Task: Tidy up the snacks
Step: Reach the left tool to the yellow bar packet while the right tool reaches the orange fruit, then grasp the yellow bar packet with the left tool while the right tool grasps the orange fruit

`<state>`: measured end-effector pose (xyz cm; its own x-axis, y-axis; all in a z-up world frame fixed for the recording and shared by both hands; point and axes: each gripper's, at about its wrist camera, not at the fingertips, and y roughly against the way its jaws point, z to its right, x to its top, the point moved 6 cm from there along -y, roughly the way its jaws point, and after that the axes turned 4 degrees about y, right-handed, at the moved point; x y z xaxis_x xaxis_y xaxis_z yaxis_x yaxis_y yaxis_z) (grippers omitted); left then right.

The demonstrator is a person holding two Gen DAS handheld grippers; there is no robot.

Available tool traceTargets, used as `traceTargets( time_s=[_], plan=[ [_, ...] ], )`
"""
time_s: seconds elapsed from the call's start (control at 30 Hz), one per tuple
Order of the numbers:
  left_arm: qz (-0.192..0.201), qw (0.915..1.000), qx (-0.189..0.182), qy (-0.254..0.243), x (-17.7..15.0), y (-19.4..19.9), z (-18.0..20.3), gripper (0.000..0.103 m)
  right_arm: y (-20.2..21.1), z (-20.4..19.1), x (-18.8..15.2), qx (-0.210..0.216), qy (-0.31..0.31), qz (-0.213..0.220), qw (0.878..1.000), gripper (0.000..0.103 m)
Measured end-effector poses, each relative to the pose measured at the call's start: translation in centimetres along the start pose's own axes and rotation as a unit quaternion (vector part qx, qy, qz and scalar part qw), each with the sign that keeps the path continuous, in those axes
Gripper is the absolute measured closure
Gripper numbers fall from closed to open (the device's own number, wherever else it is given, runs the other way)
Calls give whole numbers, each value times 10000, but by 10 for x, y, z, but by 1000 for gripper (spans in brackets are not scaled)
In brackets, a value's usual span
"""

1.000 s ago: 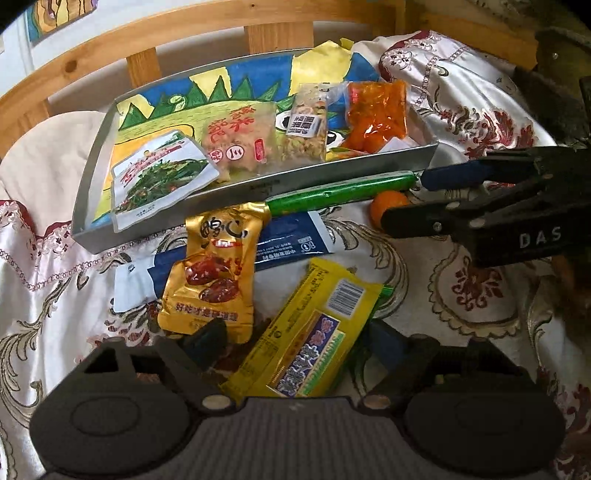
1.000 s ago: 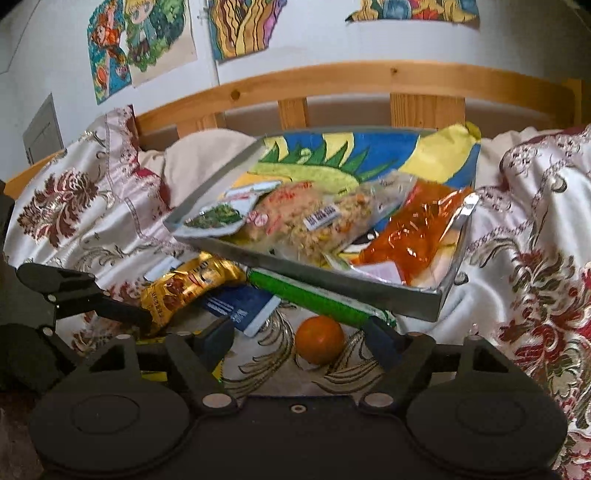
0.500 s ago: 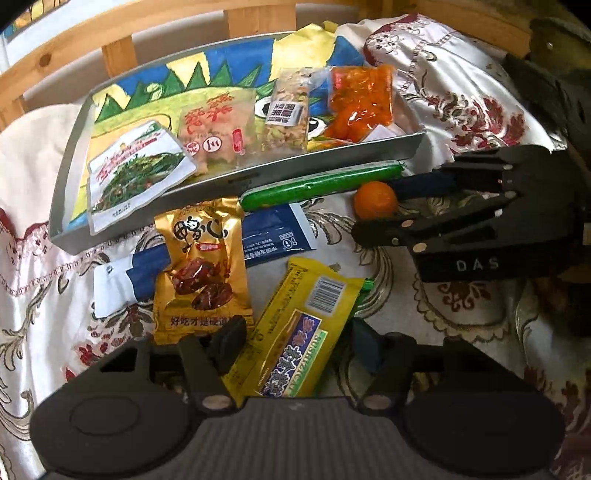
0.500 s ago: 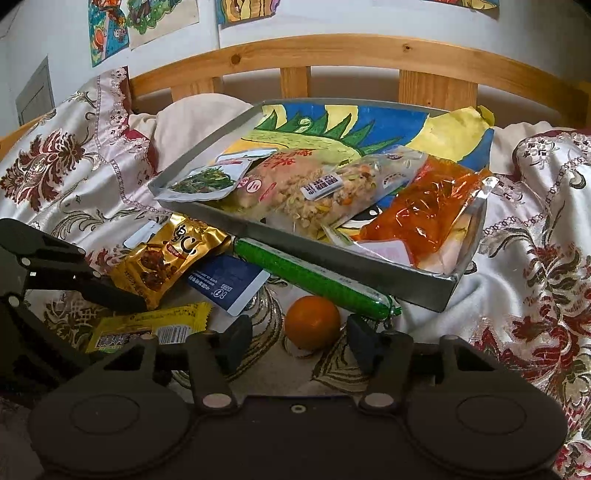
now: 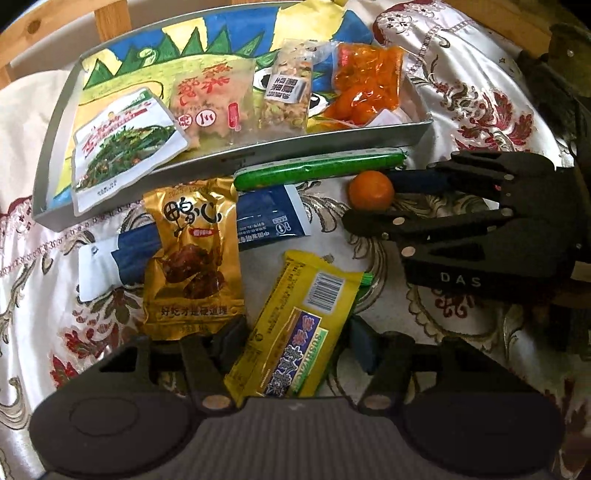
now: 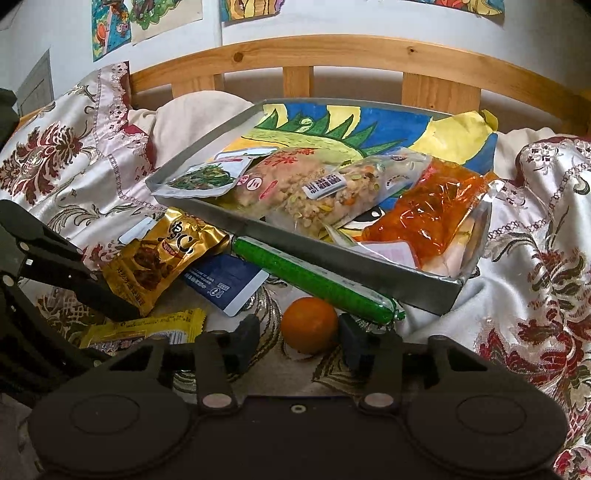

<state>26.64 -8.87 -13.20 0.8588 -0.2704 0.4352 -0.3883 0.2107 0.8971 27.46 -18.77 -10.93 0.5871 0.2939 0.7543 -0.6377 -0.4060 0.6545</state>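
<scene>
The surface is a bed covered by a cream satin bedspread (image 6: 535,258) with dark red floral embroidery; behind it runs a slatted wooden headboard (image 6: 369,55), and above that a white wall carrying children's drawings (image 6: 114,26).

A grey metal tray (image 5: 325,138) lies on the bedspread, lined with a painted picture; inside it sit a greens packet (image 5: 122,147), a pale snack pouch (image 5: 210,103), a clear bag of mixed grains (image 5: 288,96) and an orange bag (image 5: 369,88), side by side.

Outside the tray, on the cloth: a green sausage stick (image 5: 317,168) lies against the tray's near wall; a blue and white sachet (image 5: 273,218) is partly under a gold packet (image 5: 192,254); a yellow snack bar (image 5: 295,332) lies nearest my left side; a small orange (image 6: 310,325) rests just below the sausage's end.

My left hand-held gripper (image 5: 291,343) has its fingers set apart on either side of the yellow snack bar's near end, not pressing it.

My right hand-held gripper (image 6: 295,343) is likewise apart, straddling the small orange; the right pad is just beside the fruit, the left one clear of it; I cannot tell whether the right pad touches; nothing is clamped.
</scene>
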Motion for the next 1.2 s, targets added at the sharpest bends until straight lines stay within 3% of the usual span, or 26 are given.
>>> traceTargets(
  time_s=[0.17, 0.47, 0.73, 0.97, 1.2],
  plan=[
    [32, 10000, 13, -45, -2, 3, 1, 41, 0, 1, -1, -45, 20, -28, 10000, 67],
    [115, 9996, -1, 257, -11, 22, -2, 44, 7, -5, -2, -27, 92, -45, 9999, 68],
    [481, 9973, -39, 547, -12, 43, -9, 44, 21, -14, 0, 20, 171, 40, 9998, 68],
    [981, 9911, -33, 901, 6, 59, -16, 44, 37, -11, 11, -170, 173, 498, 9985, 68],
    [1621, 9768, 32, 1402, 55, 72, -27, 44, 47, -2, 28, -408, 150, 1108, 9929, 68]
  ],
)
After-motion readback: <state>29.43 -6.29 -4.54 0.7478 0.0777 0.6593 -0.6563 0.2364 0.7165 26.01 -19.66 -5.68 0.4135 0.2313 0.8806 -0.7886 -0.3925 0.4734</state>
